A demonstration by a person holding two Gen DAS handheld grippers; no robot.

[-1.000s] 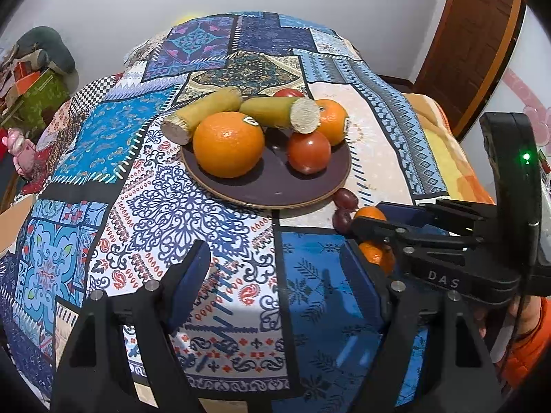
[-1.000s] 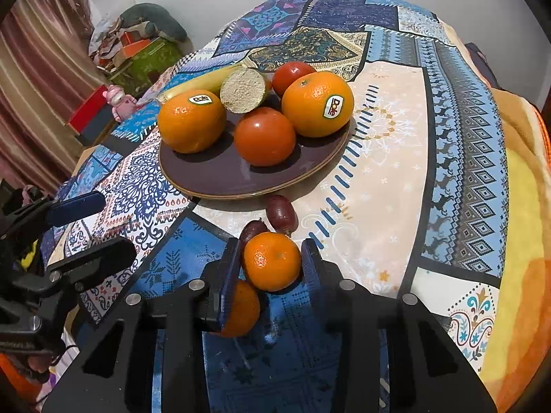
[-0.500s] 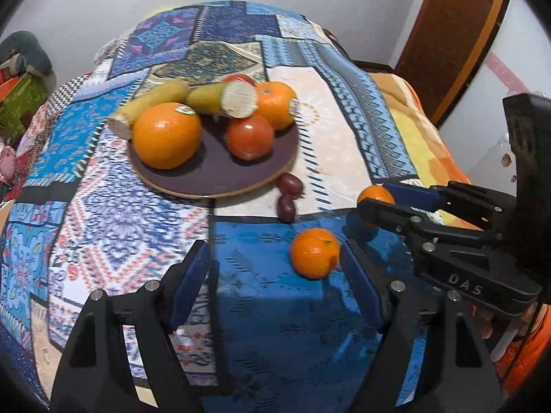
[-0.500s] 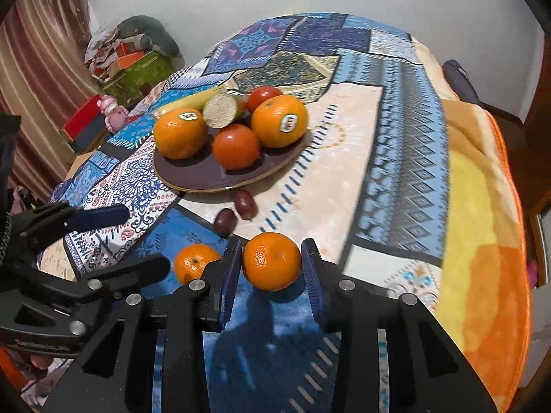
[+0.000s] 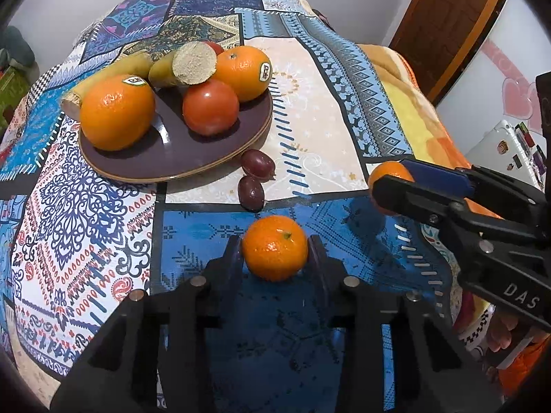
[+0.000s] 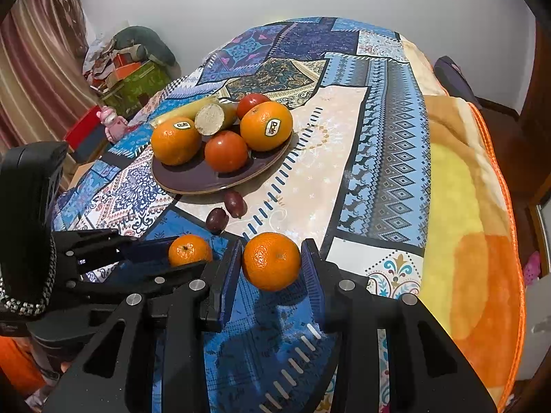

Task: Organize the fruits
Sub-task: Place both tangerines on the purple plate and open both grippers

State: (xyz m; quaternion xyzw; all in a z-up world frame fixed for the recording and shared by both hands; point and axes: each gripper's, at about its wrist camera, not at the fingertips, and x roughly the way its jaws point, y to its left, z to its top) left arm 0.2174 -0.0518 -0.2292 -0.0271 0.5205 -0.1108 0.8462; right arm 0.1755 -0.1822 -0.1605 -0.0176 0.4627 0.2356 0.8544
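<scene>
Mandarins were the change: your left gripper (image 5: 275,253), spread wide half a second before, had closed around one mandarin (image 5: 274,247) near the plate (image 5: 172,168), while your right gripper (image 6: 270,265) kept its mandarin (image 6: 271,261) lifted, so both looked ready for plating.

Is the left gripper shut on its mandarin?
Shut. The left gripper has both pads pressed against the mandarin; the right wrist view shows the same grip.

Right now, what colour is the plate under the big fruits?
Dark purple-brown plate with a tan rim; the left wrist view shows it best.
</scene>
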